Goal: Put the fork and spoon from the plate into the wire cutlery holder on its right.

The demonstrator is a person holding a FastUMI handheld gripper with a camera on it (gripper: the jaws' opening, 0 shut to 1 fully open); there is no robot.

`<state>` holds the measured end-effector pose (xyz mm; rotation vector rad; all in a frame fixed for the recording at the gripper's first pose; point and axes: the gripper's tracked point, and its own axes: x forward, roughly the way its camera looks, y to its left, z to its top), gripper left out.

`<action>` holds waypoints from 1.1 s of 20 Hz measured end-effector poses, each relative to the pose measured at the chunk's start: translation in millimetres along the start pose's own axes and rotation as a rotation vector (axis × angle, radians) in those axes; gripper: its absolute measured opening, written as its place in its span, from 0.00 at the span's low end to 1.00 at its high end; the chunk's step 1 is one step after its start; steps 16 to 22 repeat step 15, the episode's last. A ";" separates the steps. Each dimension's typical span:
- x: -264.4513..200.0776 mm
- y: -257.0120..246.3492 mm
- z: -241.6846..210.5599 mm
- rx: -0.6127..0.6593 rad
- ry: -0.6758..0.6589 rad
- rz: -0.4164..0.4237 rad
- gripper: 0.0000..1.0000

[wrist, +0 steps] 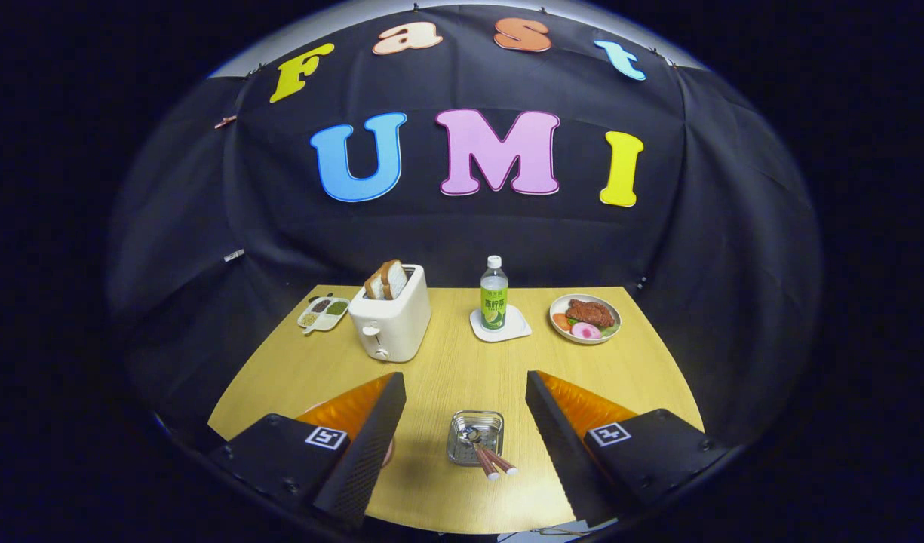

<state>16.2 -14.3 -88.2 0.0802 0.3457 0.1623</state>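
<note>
Your gripper [465, 422] hangs above the wooden table [446, 362] with its two fingers spread wide apart and nothing between the pads. Down in the gap between the fingers stands the wire cutlery holder [475, 436]. The fork and spoon [486, 451] are already in it, their heads down inside the basket and their two handles sticking out toward you, side by side. Which handle belongs to which utensil is too small to tell. Just behind your left finger a sliver of the plate [388, 452] peeks out, mostly hidden by the finger.

Well beyond the fingers, along the far edge of the table, sits a white toaster [390, 320] ahead of your left finger with slices of bread [386, 280] standing in its slot. Beside it, further left, lies a small divided dish [323, 313]. Straight ahead a bottle [494, 294] with a green label stands upright on a white coaster [500, 324]. Ahead of your right finger rests a dish of food [584, 318].
</note>
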 end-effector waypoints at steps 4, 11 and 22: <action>-2.9 2.2 5.2 -0.011 -0.015 0.002 1.00; -4.1 5.7 9.4 -0.028 -0.015 0.005 1.00; -5.8 6.6 9.6 -0.033 -0.013 0.005 1.00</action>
